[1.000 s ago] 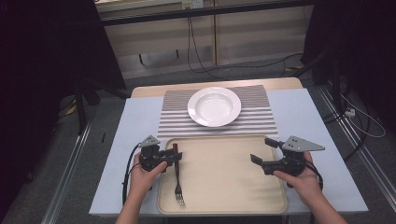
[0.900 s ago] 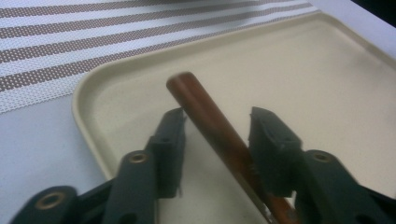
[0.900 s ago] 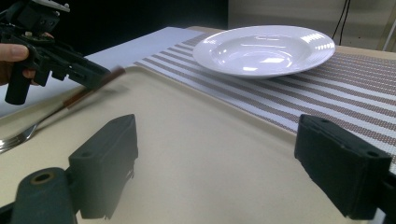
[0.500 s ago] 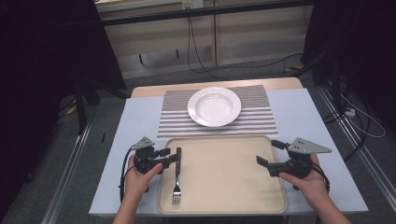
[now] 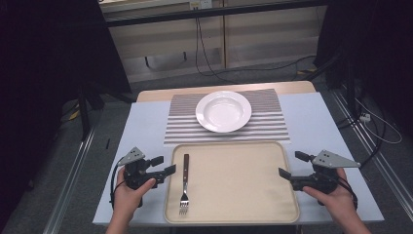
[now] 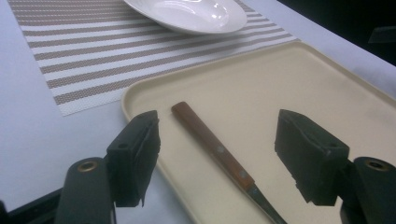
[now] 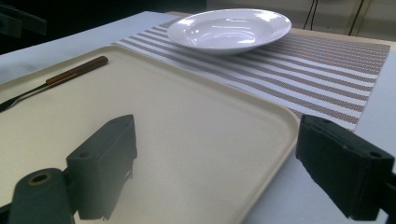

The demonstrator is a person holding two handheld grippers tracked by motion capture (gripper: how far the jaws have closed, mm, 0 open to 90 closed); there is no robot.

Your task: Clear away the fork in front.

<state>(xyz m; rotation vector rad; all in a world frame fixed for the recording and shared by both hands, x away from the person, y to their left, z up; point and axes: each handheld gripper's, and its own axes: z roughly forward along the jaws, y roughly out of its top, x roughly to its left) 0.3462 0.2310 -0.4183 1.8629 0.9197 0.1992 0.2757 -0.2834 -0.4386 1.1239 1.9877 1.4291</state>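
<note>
A fork [image 5: 184, 184] with a brown wooden handle and metal tines lies flat along the left side of a beige tray [image 5: 234, 214], handle pointing toward a striped placemat [image 5: 272, 127]. A white bowl-shaped plate [image 5: 223, 111] sits on the placemat beyond the tray. The left tongs [image 5: 166, 165] hover open at the tray's left rim, beside the fork handle. The right tongs [image 5: 289, 164] hover open at the tray's right rim, above the pale blue tabletop [image 5: 141, 131]

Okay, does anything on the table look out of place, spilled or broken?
Nothing stands out. The fork lies flat along the tray's left side, and the plate sits upright and empty on the striped mat. No spills or damage visible.
</note>
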